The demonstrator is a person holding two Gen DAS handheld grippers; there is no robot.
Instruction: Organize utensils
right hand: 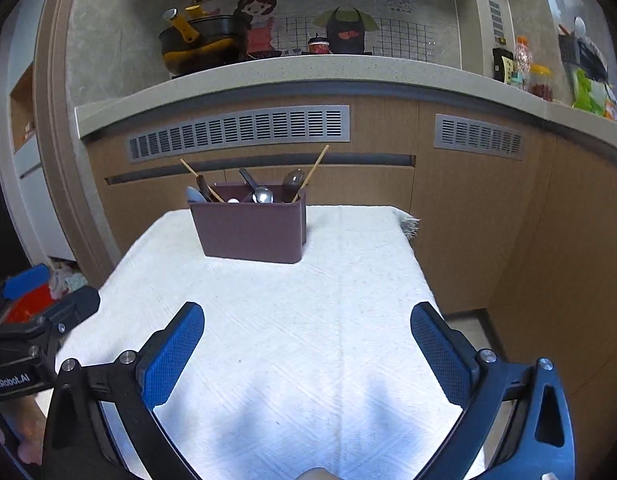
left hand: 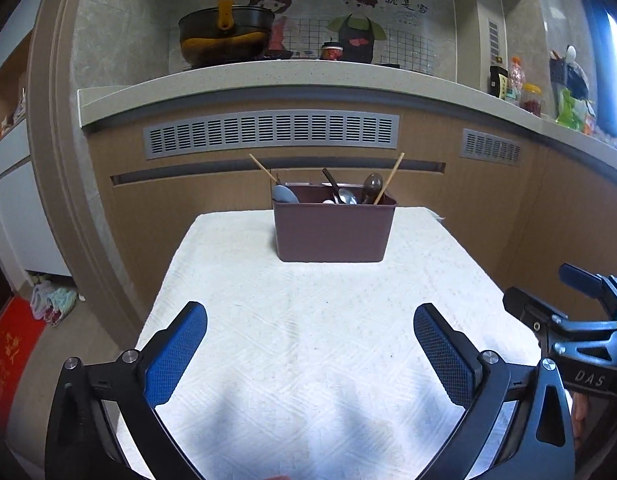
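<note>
1. The left gripper [left hand: 310, 334] stands at the near edge of the bench [left hand: 236, 320]. Its jaws are as wide apart as they go and hold nothing; only the white cloth is seen between the blue pads [left hand: 176, 354].

2. Ahead of both grippers, at the far end of the bench and well apart from them, stands the brown holder [left hand: 334, 232]. In the left wrist view it lies almost straight ahead, a little to the right.

3. In the holder the utensils stand upright or leaning: two wooden chopsticks [left hand: 388, 179] tilted outward to opposite sides, a grey-blue spoon [left hand: 285, 194] at the left end, metal spoons [right hand: 262, 195] in the middle, a dark spoon [left hand: 372, 186] beside the right chopstick.

4. The holder is a smooth plastic box with rounded corners, its long side across the view. The cloth is woven, with a diamond pattern.

5. The right gripper [right hand: 308, 334] is also empty, its jaws fully spread. From it the holder lies ahead and to the left, so I judge that neither hand is clearly nearer.

6. No utensil lies loose on the cloth, so the task seems finished.
</note>
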